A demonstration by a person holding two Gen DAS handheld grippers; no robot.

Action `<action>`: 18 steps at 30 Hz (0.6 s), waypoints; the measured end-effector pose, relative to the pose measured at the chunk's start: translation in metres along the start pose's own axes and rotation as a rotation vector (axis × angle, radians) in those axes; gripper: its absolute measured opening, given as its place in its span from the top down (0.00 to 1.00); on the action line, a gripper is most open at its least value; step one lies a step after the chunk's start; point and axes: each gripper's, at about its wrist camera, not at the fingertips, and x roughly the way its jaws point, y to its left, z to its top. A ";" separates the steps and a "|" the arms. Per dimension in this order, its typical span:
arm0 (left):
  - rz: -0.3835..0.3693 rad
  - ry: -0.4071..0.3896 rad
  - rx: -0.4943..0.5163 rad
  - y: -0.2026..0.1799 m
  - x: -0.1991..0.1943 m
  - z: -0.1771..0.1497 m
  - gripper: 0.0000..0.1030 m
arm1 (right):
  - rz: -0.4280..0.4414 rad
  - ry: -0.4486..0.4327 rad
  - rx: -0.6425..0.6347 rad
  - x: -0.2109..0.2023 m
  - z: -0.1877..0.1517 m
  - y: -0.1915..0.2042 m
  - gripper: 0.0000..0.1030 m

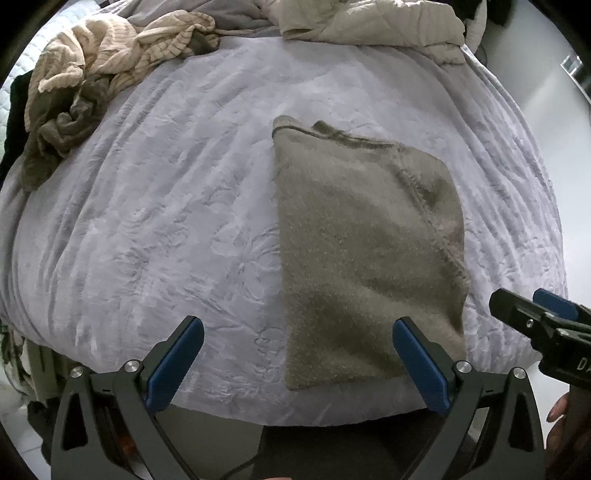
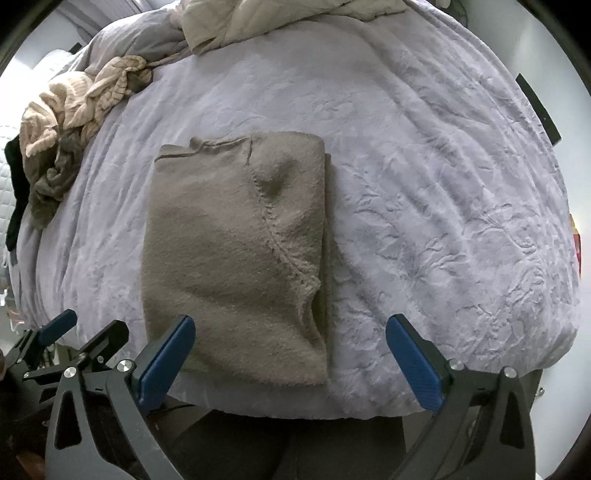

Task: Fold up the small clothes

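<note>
A fuzzy taupe garment (image 1: 365, 251) (image 2: 236, 251) lies folded into a rough rectangle on the lavender bedspread (image 1: 166, 229) (image 2: 443, 206), its near end close to the bed's front edge. My left gripper (image 1: 297, 326) hovers open over that front edge, its right finger above the garment's near end. My right gripper (image 2: 291, 325) is open too, holding nothing, with its left finger over the garment's near corner. Each gripper shows at the side of the other's view, the right gripper (image 1: 532, 314) and the left gripper (image 2: 85, 325).
A heap of unfolded clothes, cream ribbed and olive pieces (image 1: 92, 81) (image 2: 70, 122), sits at the bed's far left. A beige duvet (image 1: 369, 22) (image 2: 266, 18) is bunched at the far end. A hand (image 1: 565, 424) shows at lower right. Dark floor lies below the front edge.
</note>
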 end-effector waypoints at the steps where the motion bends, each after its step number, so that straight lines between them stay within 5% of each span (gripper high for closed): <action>1: 0.007 -0.003 -0.002 0.000 -0.001 0.000 0.01 | -0.004 0.008 0.005 -0.001 0.001 -0.001 0.00; 18: 0.021 -0.016 0.002 -0.005 -0.007 0.000 0.01 | -0.017 0.064 -0.012 0.006 -0.002 0.004 0.00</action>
